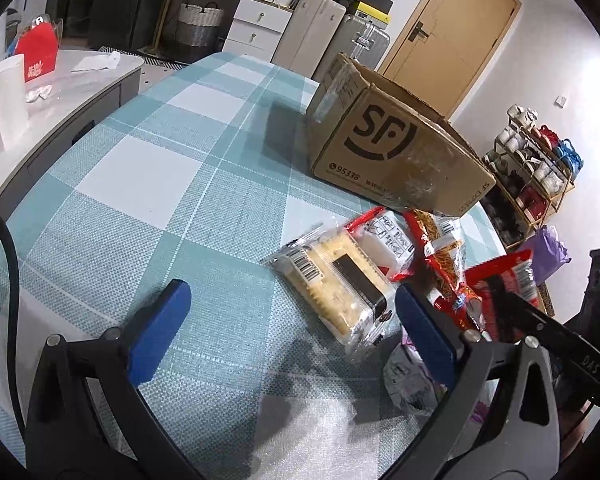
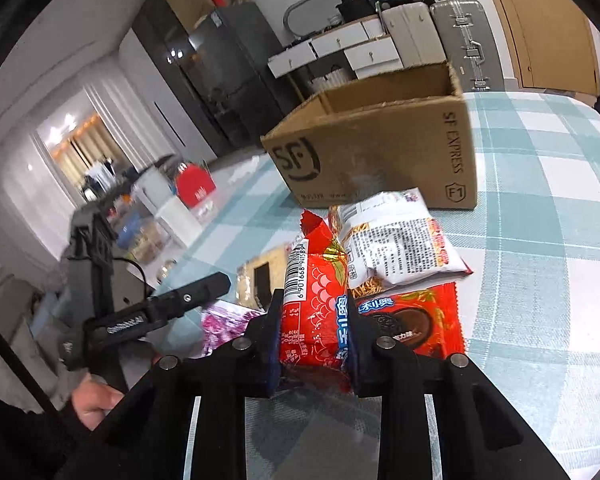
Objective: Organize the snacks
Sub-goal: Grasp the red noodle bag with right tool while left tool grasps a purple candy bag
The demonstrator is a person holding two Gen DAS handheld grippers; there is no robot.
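We hold the right gripper (image 2: 314,326) with its jaws clamped on a red cookie packet (image 2: 314,308). The packet stands on end between the blue pads, with its barcode facing the camera. It is raised above the table (image 2: 540,280).

In the right wrist view, a second red cookie packet (image 2: 414,322) lies flat at 3 o'clock from the held packet, just beside it. A white snack bag (image 2: 396,248) lies at 1 o'clock and partly overlaps that second packet. At 12 o'clock, beyond the snacks, stands an open cardboard box (image 2: 380,152), upright on the checked tablecloth. A pink wrapper (image 2: 224,320) lies at 9 o'clock.

We hold the left gripper (image 1: 292,328) with its jaws wide apart and nothing between the pads. In the left wrist view, a clear-wrapped cracker pack (image 1: 336,284) lies on the table, nearer the right-hand pad and not touching either one. The cardboard box (image 1: 400,152) stands at 1 o'clock from this gripper, with the pile of snacks between them. A hand (image 2: 96,402) grips the left tool at the lower left of the right wrist view.
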